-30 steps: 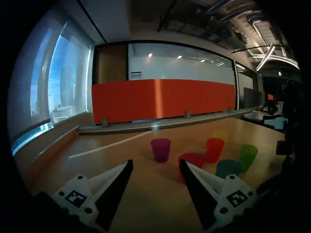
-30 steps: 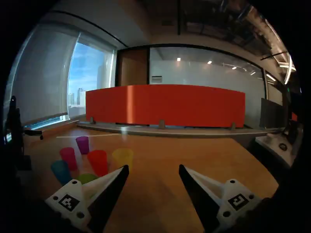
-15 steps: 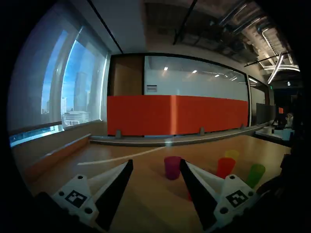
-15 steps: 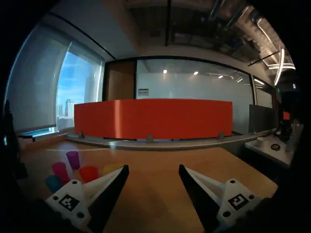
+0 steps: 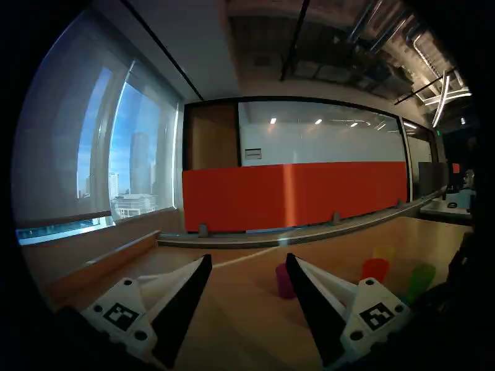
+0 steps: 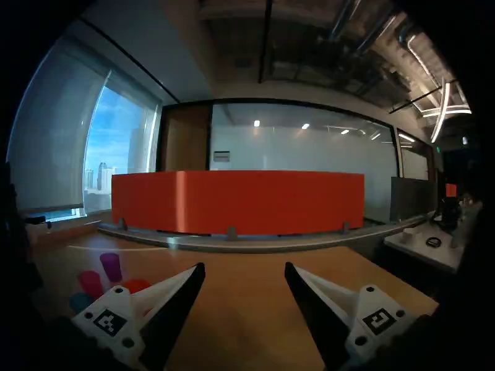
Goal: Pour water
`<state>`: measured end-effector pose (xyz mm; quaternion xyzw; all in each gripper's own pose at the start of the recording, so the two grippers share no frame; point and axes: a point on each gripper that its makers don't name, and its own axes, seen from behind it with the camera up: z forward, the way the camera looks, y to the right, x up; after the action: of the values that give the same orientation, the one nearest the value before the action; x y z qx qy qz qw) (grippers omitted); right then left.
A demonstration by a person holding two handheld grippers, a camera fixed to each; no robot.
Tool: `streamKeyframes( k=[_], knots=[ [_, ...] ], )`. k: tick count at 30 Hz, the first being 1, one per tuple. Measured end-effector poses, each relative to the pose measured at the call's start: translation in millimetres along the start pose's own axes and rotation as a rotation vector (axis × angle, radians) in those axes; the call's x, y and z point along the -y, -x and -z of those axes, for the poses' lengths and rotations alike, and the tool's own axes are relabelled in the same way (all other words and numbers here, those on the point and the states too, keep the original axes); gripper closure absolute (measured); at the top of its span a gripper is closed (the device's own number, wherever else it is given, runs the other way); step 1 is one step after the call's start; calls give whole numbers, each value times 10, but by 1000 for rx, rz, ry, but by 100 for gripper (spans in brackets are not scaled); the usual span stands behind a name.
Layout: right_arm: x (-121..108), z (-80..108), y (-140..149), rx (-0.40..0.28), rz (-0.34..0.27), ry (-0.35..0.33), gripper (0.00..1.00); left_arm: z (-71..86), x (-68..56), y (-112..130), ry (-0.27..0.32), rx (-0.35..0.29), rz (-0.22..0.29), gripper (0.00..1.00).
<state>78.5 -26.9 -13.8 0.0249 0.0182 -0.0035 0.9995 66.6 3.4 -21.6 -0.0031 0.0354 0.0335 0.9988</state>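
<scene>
Several coloured plastic cups stand on the wooden table [image 5: 247,321]. In the left gripper view a purple cup [image 5: 283,281] sits just left of my right finger, with an orange cup [image 5: 374,269], a yellow cup [image 5: 383,252] and a green cup [image 5: 421,279] to the right. My left gripper [image 5: 247,263] is open, empty, and low over the table. In the right gripper view a purple cup [image 6: 111,266], a pink cup [image 6: 91,283], a blue cup [image 6: 80,302] and an orange cup [image 6: 135,285] sit at lower left. My right gripper [image 6: 244,269] is open and holds nothing.
An orange partition [image 5: 297,195] runs along the table's far edge on a grey rail [image 6: 247,242]. Large windows [image 5: 124,167] fill the left side. A desk with small items [image 6: 433,244] stands at the right. Bare wood lies in front of the right gripper.
Both views have tilted upward, so the cups have slid lower in each frame and several are now partly hidden by the fingers. Both grippers stay open.
</scene>
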Motion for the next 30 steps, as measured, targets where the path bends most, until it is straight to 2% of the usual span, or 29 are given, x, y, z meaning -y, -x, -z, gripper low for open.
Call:
streamKeyframes(
  k=[9, 15, 30],
  knots=[
    [41, 29, -81, -19, -14, -12, 1, -34, 0, 117, -15, -14, -5, 12],
    [46, 15, -66, -13, -16, -8, 0, -63, -59, 287, -5, 0, -4, 11],
    [61, 4, -62, -11, -25, -10, 1, -116, -132, 542, 9, 17, 25, 11]
  ],
)
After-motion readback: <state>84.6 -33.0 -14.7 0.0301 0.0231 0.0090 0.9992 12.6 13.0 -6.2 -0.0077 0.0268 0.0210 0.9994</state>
